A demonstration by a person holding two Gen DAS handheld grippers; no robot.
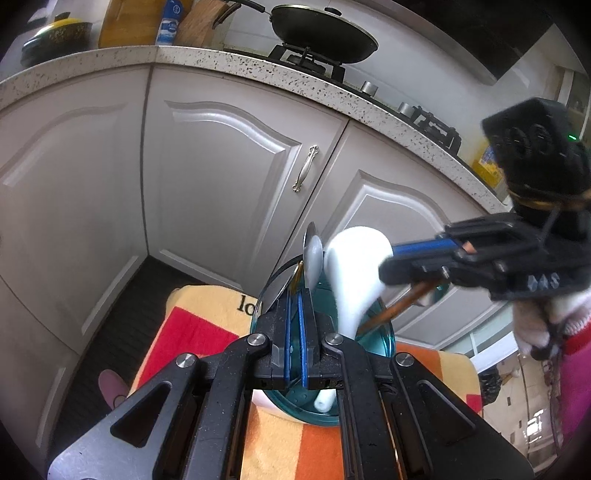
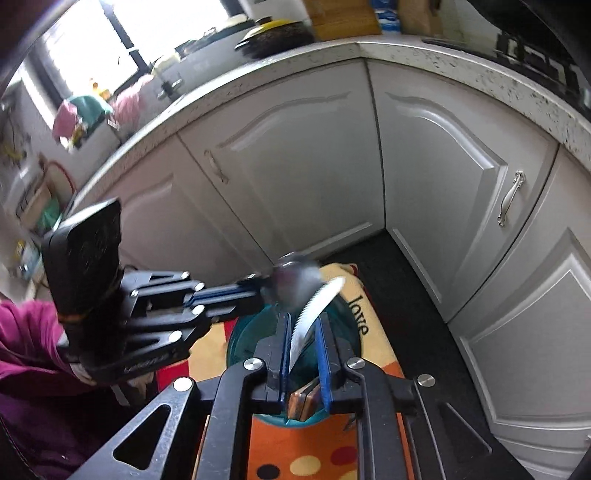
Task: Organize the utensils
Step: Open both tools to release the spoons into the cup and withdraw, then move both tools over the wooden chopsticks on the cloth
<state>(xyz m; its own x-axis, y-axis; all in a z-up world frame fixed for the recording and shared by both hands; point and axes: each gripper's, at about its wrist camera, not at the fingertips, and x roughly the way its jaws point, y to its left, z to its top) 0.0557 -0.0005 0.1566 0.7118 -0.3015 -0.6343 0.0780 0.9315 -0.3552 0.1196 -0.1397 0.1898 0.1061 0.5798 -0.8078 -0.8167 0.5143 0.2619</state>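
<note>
A teal glass bowl sits on a striped orange, yellow and red towel. My left gripper is shut on a metal spoon, held upright over the bowl. A white ceramic spoon leans in the bowl beside it. My right gripper is shut on a serrated knife with a wooden handle, blade pointing up over the bowl. The right gripper also shows in the left wrist view at the bowl's right, the knife's brown handle below it.
White cabinet doors with metal handles stand behind, under a speckled countertop. A wok sits on the gas stove. A dark floor mat lies along the cabinets. A pink slipper is beside the towel.
</note>
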